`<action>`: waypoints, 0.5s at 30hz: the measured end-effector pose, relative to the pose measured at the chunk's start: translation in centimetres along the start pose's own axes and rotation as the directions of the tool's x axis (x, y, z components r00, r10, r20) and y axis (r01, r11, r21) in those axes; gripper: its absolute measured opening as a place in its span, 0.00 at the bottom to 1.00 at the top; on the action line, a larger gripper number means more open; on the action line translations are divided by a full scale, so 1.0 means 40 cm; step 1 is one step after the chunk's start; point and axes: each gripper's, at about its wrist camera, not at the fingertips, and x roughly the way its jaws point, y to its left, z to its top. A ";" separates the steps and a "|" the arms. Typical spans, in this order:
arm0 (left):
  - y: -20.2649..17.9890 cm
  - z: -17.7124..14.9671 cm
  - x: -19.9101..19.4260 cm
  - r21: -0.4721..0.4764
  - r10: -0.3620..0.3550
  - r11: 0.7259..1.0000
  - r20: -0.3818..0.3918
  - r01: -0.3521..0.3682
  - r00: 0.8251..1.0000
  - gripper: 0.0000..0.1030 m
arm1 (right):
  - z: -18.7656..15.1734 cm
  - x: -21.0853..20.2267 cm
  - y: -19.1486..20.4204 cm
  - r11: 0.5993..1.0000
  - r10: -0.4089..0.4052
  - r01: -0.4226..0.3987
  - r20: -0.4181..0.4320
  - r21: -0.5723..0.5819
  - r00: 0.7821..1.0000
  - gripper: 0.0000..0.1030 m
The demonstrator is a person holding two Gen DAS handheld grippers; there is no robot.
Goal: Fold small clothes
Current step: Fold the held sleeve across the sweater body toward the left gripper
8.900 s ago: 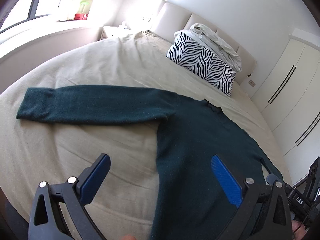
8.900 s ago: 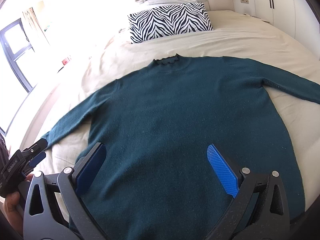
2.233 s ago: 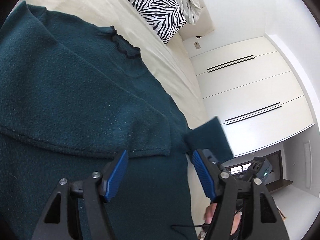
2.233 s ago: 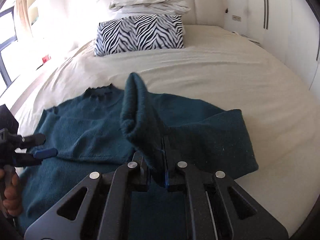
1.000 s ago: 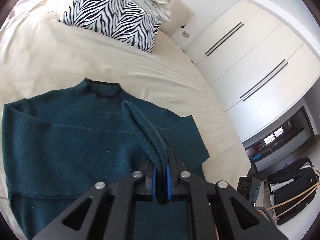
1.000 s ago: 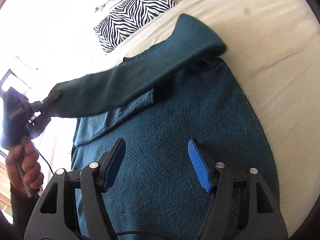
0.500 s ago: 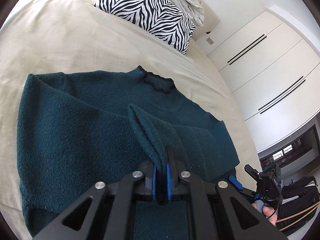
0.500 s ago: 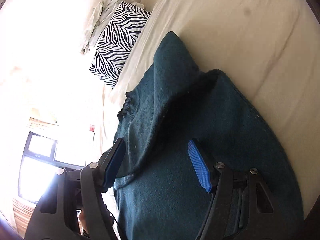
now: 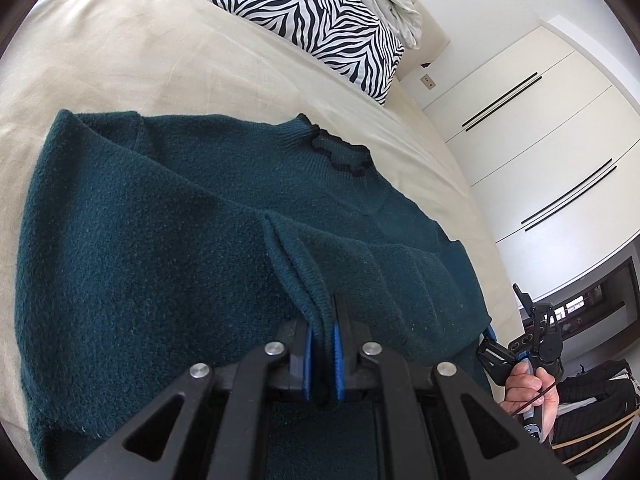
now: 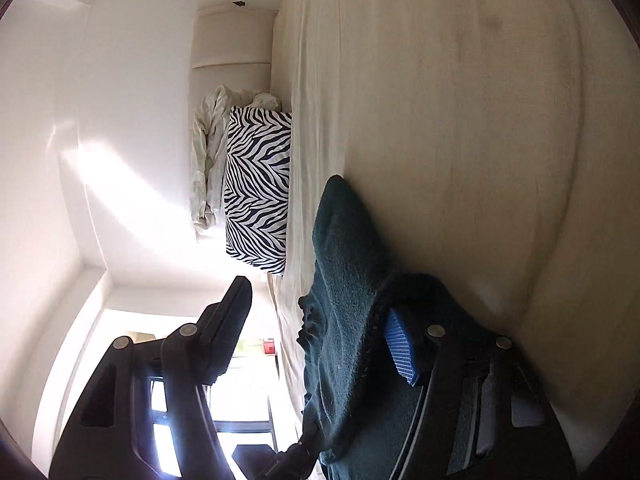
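Teal sweater [image 9: 160, 248] cuff pinched in L gripper [image 9: 321, 340]; R gripper [image 10: 320, 320] wide open.

One dark green sweater [image 9: 168, 248], one zebra-print pillow [image 9: 320, 20], one bed [image 9: 140, 60], two claws: left claw [image 9: 321, 344], right claw [image 10: 320, 332], one crumpled white blanket [image 10: 208, 152].

No writing or label is legible in either view.

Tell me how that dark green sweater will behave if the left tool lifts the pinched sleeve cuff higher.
The sweater is probably floppy: the sleeve cuff already creases where the left tool pinches it. The fuzzy knit looks grippy, so slipping seems unlikely. Its thick body would likely drag on the bed rather than rise.
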 end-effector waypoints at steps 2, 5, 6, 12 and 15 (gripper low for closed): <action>-0.001 -0.001 0.003 0.011 0.005 1.000 -0.005 -0.005 1.000 0.09 | 0.003 -0.006 -0.014 1.000 0.010 -0.010 0.002 0.015 1.000 0.51; 0.005 -0.001 0.004 0.013 0.003 1.000 -0.010 -0.003 1.000 0.11 | -0.006 -0.019 -0.034 1.000 0.016 -0.016 0.000 0.016 1.000 0.43; 0.010 -0.003 0.005 0.013 0.007 1.000 -0.014 -0.007 1.000 0.11 | -0.007 -0.021 -0.040 1.000 0.015 -0.015 0.001 0.014 1.000 0.42; 0.054 -0.011 0.009 -0.049 -0.027 0.998 -0.016 0.026 1.000 0.14 | -0.023 -0.037 -0.047 0.999 -0.032 0.031 -0.011 -0.035 0.999 0.39; 0.049 -0.008 0.007 -0.057 -0.015 0.998 -0.014 0.014 1.000 0.14 | -0.036 -0.079 -0.047 0.995 -0.080 0.081 0.010 -0.051 0.997 0.41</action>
